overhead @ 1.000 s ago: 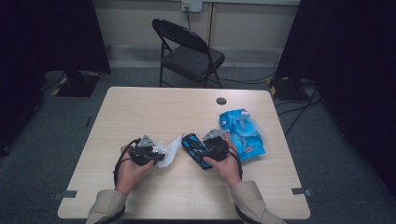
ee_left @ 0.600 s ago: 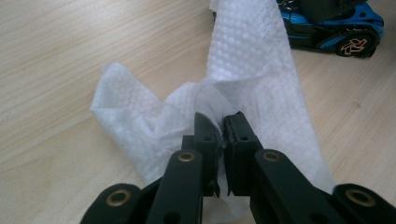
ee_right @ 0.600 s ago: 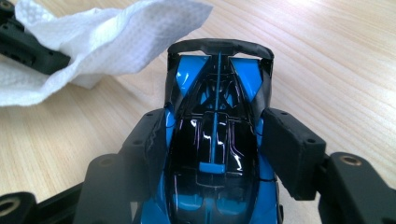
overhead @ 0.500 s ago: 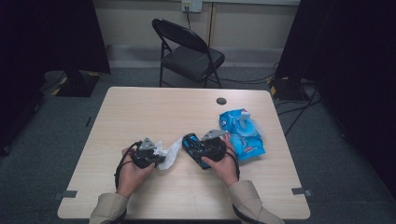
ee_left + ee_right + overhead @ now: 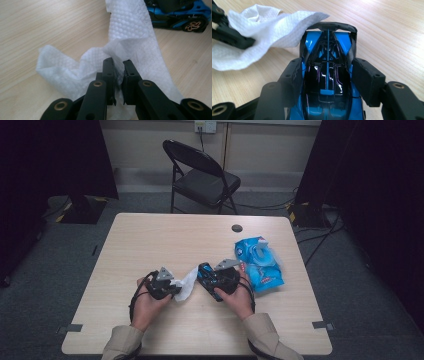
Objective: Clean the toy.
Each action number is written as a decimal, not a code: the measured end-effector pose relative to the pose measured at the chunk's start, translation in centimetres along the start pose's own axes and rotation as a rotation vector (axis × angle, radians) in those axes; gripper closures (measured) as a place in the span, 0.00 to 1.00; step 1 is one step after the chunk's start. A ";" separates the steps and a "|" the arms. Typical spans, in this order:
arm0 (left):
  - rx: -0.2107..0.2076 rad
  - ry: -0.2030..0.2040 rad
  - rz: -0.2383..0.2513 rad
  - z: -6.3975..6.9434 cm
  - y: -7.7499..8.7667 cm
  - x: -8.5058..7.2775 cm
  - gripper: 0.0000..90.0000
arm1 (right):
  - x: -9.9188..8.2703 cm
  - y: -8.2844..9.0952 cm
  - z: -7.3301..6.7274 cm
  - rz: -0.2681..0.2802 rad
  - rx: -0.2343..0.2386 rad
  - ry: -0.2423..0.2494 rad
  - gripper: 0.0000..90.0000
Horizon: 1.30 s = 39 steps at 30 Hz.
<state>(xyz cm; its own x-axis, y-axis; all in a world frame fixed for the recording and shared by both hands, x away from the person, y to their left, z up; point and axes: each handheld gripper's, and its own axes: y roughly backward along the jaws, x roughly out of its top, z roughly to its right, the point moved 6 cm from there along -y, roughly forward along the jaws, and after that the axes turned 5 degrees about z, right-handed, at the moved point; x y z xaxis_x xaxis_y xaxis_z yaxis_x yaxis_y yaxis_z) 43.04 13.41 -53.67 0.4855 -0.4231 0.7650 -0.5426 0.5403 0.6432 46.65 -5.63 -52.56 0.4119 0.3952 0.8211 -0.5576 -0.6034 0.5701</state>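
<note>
we hold the toy car (image 5: 328, 75) steady in our right gripper (image 5: 216, 279), jaws just closing on its sides, at the tabletop's (image 5: 165, 240) six o'clock; our left gripper (image 5: 118, 65) pinches the wipe (image 5: 130, 32) at its nine o'clock, ready for wiping.

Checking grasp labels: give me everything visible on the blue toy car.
The toy car is glossy blue and black plastic, with a dark canopy, a black arched rear wing and a gold-spoked wheel. It sits clamped by its sides in the right gripper, whose jaws have just been closing. The white wipe held by the left gripper reaches its wing end. The table is below.
</note>
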 end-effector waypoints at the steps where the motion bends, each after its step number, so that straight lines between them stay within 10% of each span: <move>1: -0.004 0.019 0.002 0.1 -0.1 0.0 0.93 | 0.0 0.0 0.0 -0.001 0.000 0.000 0.48; 23: 0.092 -0.038 0.003 0.7 -4.7 3.7 0.95 | 0.4 -0.4 0.1 -0.010 0.004 -0.007 0.49; 39: -0.003 -0.026 -0.007 3.8 -4.6 3.5 0.96 | 0.4 -0.4 0.1 -0.011 0.007 -0.013 0.49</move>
<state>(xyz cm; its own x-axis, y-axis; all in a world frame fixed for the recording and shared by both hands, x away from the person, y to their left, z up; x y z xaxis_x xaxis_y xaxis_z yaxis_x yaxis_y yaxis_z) 44.61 6.65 -53.77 0.4711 -0.4457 0.7612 -0.5372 0.5395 0.6483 47.06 -5.34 -52.47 0.4273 0.3931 0.8142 -0.5476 -0.6041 0.5790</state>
